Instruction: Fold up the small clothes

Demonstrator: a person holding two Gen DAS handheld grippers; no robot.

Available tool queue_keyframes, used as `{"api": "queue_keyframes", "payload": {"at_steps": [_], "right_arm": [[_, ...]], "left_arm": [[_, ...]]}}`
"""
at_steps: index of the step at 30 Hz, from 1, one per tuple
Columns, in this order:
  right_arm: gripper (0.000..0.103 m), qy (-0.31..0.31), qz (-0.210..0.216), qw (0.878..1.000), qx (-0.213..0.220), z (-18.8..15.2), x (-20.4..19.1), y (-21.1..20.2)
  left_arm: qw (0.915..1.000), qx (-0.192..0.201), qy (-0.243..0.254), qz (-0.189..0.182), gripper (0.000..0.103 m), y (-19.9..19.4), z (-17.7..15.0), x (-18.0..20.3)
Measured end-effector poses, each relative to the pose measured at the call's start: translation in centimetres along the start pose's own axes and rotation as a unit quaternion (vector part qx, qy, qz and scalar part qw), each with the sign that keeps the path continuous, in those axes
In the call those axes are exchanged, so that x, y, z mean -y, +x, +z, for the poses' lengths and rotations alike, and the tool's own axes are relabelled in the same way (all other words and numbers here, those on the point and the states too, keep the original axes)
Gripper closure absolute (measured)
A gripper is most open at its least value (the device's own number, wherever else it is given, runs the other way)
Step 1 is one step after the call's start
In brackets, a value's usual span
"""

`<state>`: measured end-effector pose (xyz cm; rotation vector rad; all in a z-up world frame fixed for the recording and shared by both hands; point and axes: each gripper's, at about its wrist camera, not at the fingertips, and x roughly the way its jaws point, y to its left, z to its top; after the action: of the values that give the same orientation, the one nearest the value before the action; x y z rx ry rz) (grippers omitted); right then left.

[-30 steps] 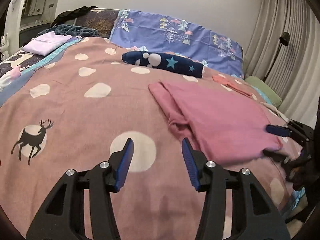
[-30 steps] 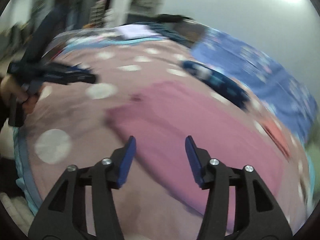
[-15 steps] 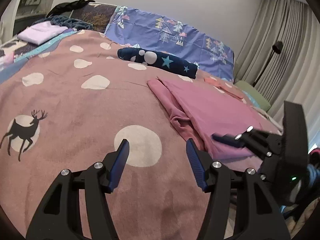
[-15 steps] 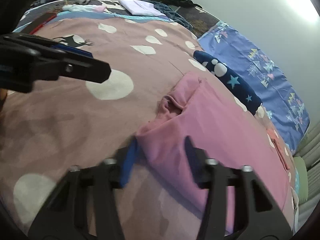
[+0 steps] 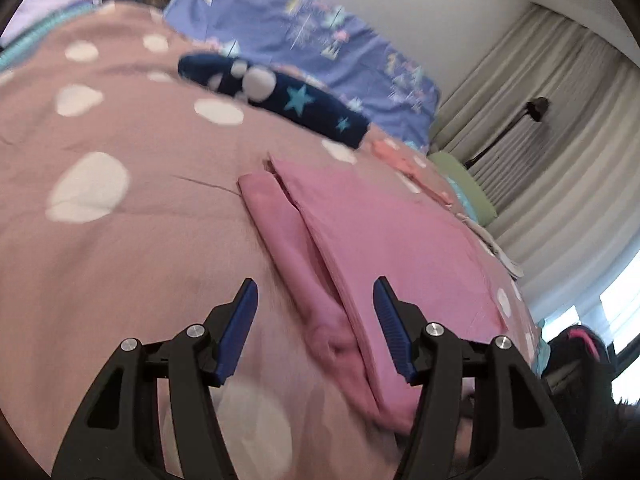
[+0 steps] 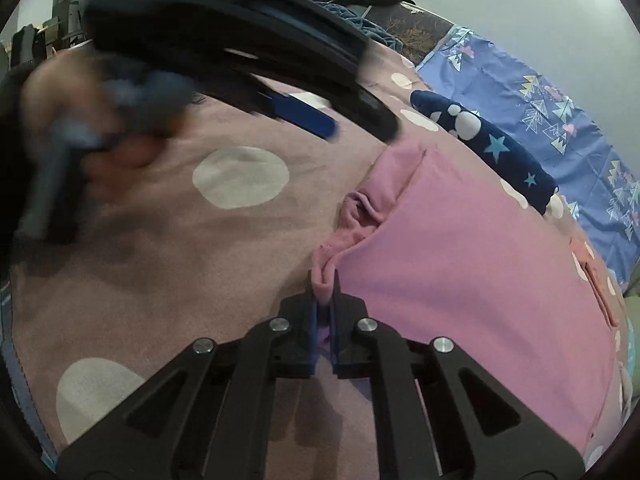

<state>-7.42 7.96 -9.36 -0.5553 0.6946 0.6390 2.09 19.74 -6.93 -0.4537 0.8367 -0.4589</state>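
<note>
The garment point(image 5: 400, 248) lies flat on my bedspread point(image 5: 140, 240), running from 6 o'clock up toward 12 in the left wrist view. A rolled cloth point(image 5: 280, 92) lies behind it at 12 o'clock, with the pillow point(image 5: 320, 28) behind that. My left gripper point(image 5: 316, 320) straddles the garment's near fold. My right gripper point(image 6: 325, 312) sits at its near corner, the left one at 10 o'clock.

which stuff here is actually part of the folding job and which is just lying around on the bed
In the job:
- pink garment, near corner pinched
- right tool, shut on that corner
- left tool, open over the garment's edge

Lying about:
- navy star-print cloth
- blue patterned pillow
- green cushion
- floor lamp
</note>
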Motion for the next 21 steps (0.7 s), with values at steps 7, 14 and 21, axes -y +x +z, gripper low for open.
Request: {"api": "queue_keyframes", "payload": {"at_steps": [7,14,21], "right_arm": [[0.098,0.015,0.008,1.0,0.005,-0.2,0.3,0.1],[0.098,0.05,0.041,0.998,0.013,-0.2,0.7,-0.2],[0.096,0.06,0.054,0.997,-0.001,-0.5,0.7,0.5]], "left_arm": [[0.998,-0.003,-0.063,0.009,0.1,6.0,3.8,-2.7],[0.9955,0.061,-0.072,0.008,0.103,3.8,4.6,-3.9],[0.9928,0.05,-0.105,-0.031,0.065,4.1,4.1,-5.3]]}}
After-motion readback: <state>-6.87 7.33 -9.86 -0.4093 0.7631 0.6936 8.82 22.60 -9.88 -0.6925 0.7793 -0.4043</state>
